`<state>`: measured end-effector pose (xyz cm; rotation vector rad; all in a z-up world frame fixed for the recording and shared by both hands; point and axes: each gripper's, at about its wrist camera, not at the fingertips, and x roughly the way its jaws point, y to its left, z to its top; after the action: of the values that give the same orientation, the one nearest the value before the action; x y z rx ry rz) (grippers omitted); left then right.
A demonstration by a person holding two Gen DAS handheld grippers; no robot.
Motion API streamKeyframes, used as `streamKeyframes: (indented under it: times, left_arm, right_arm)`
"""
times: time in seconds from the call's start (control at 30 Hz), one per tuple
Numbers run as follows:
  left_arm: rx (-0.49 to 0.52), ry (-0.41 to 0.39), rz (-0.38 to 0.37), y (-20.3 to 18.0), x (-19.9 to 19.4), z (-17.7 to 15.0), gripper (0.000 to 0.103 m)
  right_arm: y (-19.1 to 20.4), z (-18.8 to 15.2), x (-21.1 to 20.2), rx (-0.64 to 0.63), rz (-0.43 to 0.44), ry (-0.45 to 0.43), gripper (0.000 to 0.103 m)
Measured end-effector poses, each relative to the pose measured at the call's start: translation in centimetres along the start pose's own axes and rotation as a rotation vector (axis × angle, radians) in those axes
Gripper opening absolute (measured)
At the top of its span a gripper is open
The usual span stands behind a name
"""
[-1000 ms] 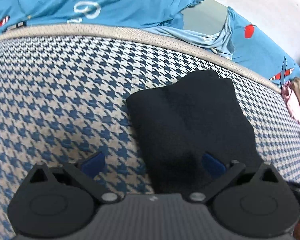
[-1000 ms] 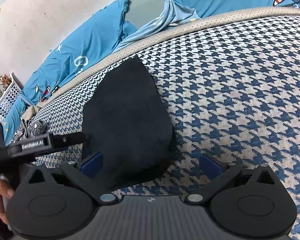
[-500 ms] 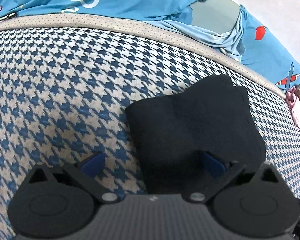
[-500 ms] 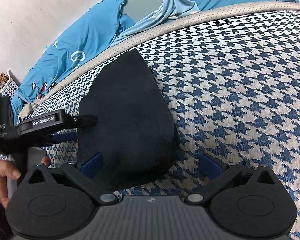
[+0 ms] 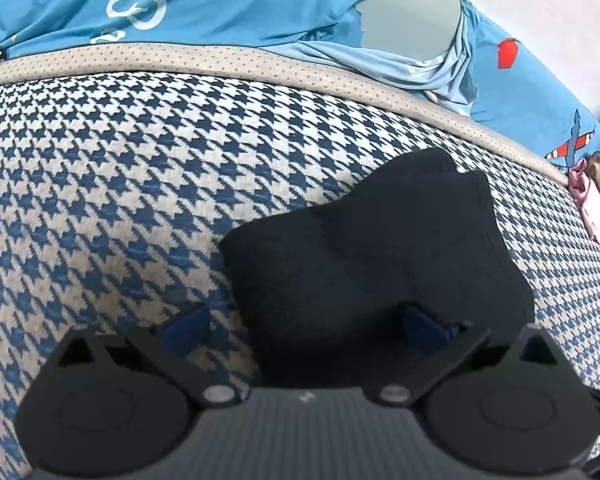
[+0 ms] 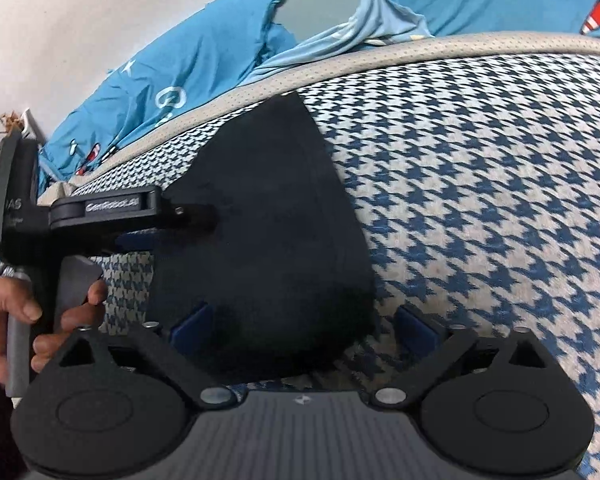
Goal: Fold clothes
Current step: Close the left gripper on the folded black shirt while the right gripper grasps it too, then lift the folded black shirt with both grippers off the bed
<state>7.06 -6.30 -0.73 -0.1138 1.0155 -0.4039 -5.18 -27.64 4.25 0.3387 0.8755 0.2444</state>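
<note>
The folded black garment (image 5: 364, 264) is seen lying flat on the houndstooth mattress (image 5: 100, 184), with the left gripper (image 5: 304, 324) held wide open over its near edge, while the right gripper (image 6: 304, 324), nothing being pinched by it, is closing slightly around the garment's near corner.

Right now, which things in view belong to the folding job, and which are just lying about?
Part of the job:
- black garment, folded, on the houndstooth cover
- left gripper, open over its near edge
- right gripper, jaws closing, not yet gripping the cloth between them

Lying about:
- blue printed bedding
- pink item at the edge
</note>
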Motion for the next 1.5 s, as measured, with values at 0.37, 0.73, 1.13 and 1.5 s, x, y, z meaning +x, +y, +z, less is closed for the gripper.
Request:
streamKeyframes:
  times: [0.37, 0.73, 1.13, 1.5]
  left_arm:
    - [0.060, -0.011, -0.034, -1.4, 0.3, -0.4, 0.100]
    - [0.040, -0.059, -0.008, -1.6, -1.1, -0.9, 0.065]
    - [0.014, -0.049, 0.003, -1.8, -2.4, -1.3, 0.051]
    - [-0.035, -0.044, -0.006, -0.3, -2.2, -1.2, 0.071]
  right_arm:
    - [0.5, 0.0, 0.7, 0.026, 0.016, -0.018, 0.063]
    - [0.1, 0.5, -0.1, 0.034, 0.008, -0.053, 0.027]
    - [0.3, 0.9, -1.4, 0.014, 0.018, -0.092, 0.022]
    - [-1.7, 0.7, -1.4, 0.140, 0.037, -0.034, 0.049]
